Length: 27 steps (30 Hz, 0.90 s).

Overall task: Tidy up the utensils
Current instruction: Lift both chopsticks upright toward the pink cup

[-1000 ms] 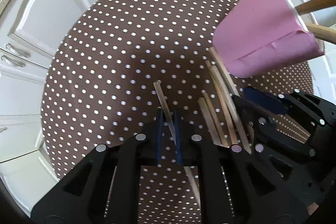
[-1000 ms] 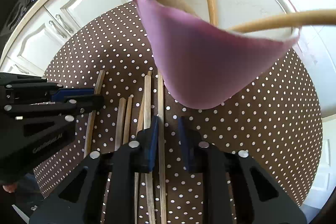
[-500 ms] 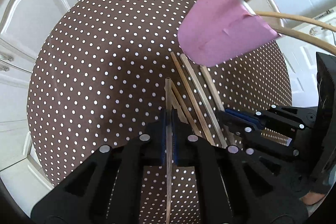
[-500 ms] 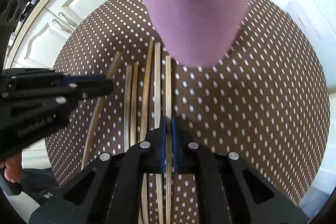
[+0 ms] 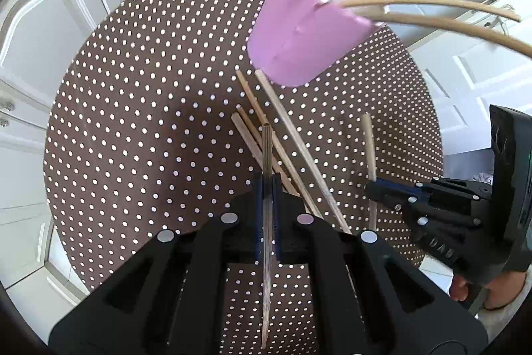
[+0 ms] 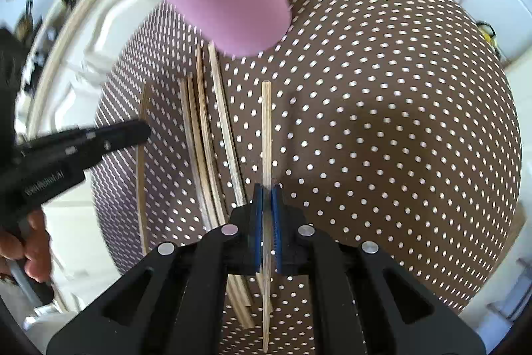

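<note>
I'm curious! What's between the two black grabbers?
Four loose sticks lie on the dotted table between the left gripper and right gripper, seen in the right wrist view.

blurred lettering on left hand-held gripper [image 6: 141,132], unreadable

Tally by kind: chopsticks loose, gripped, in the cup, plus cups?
Loose chopsticks: 4
Gripped chopsticks: 2, one each in left gripper and right gripper
Chopsticks in cup: 4 visible
Pink cup: 1
Total: 11
</note>
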{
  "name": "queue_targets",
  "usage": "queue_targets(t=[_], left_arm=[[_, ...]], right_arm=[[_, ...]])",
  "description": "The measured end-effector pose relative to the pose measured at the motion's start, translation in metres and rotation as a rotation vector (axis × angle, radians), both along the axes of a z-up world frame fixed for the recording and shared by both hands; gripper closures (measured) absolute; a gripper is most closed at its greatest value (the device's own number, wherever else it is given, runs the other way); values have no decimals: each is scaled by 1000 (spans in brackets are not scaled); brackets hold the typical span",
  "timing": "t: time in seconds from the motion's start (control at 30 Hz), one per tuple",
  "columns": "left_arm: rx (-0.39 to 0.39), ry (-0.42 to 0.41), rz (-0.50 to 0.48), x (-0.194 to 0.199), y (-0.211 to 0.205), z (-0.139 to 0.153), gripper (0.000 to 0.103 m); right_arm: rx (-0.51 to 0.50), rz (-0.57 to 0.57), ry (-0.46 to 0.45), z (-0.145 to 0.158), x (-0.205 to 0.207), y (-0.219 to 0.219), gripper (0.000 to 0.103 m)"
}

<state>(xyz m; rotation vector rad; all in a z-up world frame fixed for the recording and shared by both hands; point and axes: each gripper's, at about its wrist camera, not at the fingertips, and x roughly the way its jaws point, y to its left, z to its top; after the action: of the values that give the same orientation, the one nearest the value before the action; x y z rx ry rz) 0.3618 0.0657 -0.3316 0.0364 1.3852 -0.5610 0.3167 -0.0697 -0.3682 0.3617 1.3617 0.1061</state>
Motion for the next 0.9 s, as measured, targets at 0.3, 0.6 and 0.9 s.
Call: queue_targets(t=[0.3,0.6,0.9], left_arm=[[-41,-83,-36,-10,5,40,98],[-137,-188,-49,-12,18,91,98],[-216,-297,-48,-11,29,143,98]], right_arm=[[12,-82,-161,60,-14,-15,99],[-52,-124,-342,114,-26,-6,99],[-106,-131,-461,157,-37,6,99]])
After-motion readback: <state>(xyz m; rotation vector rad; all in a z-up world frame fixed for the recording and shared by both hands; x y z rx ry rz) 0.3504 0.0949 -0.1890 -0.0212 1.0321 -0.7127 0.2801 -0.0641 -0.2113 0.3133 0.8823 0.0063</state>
